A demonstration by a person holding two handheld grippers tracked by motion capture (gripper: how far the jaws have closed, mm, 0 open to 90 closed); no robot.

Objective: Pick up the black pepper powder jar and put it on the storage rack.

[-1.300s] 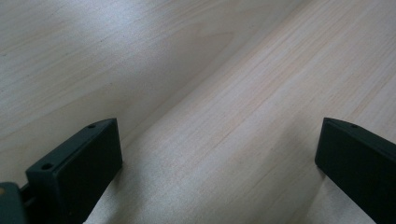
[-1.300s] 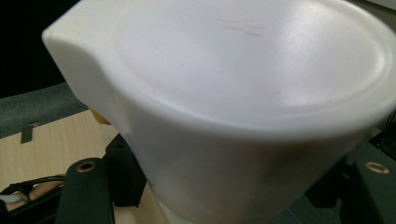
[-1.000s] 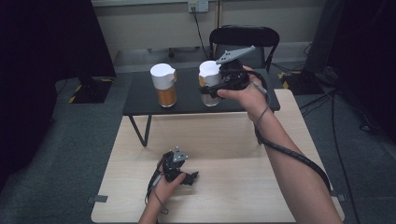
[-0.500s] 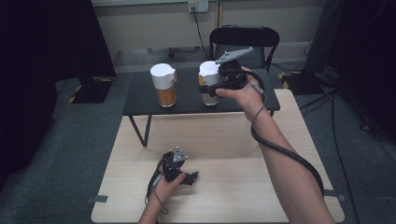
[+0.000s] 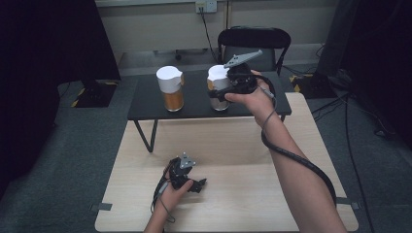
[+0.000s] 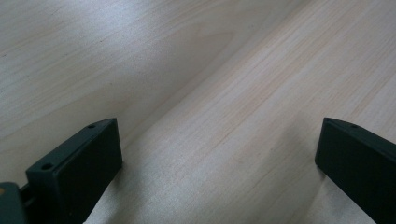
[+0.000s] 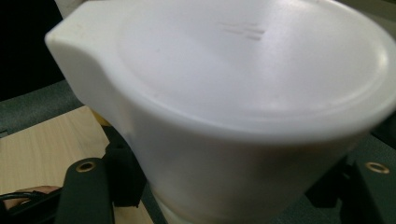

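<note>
White-lidded, the right-hand jar (image 5: 218, 87) stands upright on the dark surface (image 5: 145, 99) and is straddled at its lid by the right claw (image 5: 224, 91), jaws either side; whether it is gripped cannot be told. The left claw (image 5: 197, 185) is rested wide apart, empty, on the wooden surface (image 5: 233, 160).

other jar (image 5: 170, 90), black chair (image 5: 254, 41)

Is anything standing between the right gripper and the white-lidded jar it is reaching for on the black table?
Nothing visible does. The right gripper is already at the jar, with a jaw on either side of its white lid; whether they press on it cannot be told. The other jar stands apart to the side on the black table.
</note>
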